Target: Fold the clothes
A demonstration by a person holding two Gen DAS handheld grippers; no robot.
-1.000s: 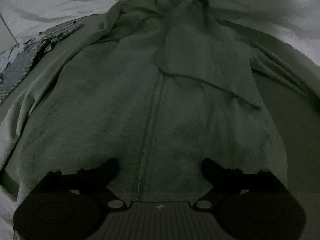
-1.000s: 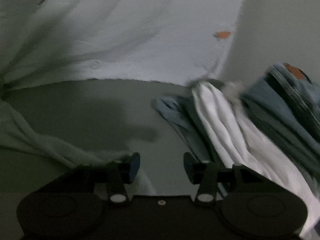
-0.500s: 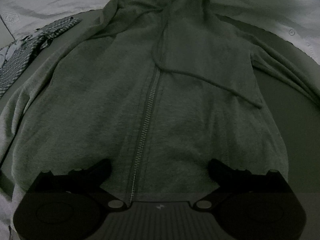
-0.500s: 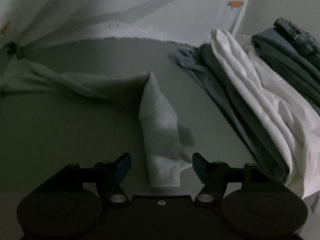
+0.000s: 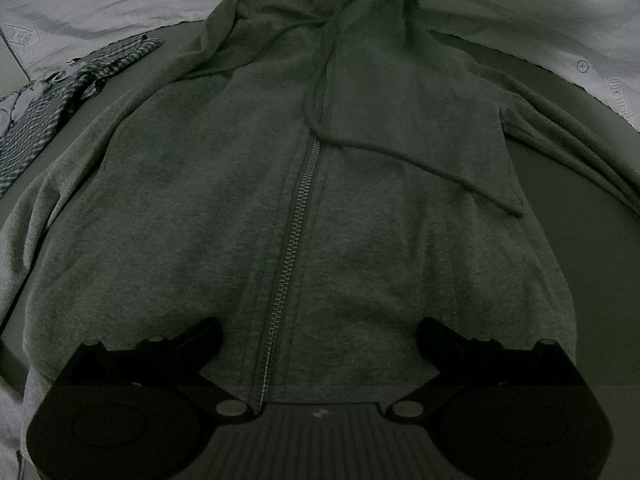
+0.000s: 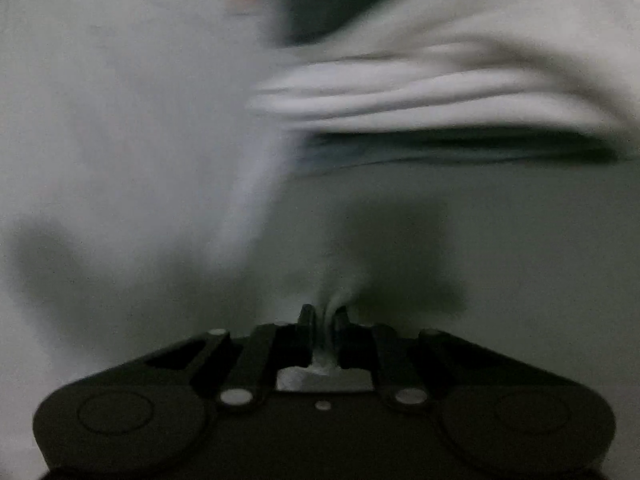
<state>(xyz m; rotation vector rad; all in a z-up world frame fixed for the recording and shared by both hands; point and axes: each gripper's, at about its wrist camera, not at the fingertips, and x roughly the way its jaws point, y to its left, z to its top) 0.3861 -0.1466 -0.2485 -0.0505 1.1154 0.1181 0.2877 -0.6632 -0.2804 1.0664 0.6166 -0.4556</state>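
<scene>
A grey zip-up hoodie lies flat on the table, front up, hood at the far end, zipper running down its middle and a drawstring across the right chest. My left gripper is wide open just above the hoodie's bottom hem, empty. In the right wrist view, my right gripper is shut on the hoodie's grey sleeve cuff, whose cloth bunches between the fingers. That view is blurred by motion.
A striped cloth lies at the far left of the table. A pale sheet borders the table's far edge. A stack of folded white and blue clothes sits ahead of my right gripper.
My right gripper has closed on the sleeve cuff that lay between its open fingers and is swinging with it. The left gripper has stayed open over the hem.
</scene>
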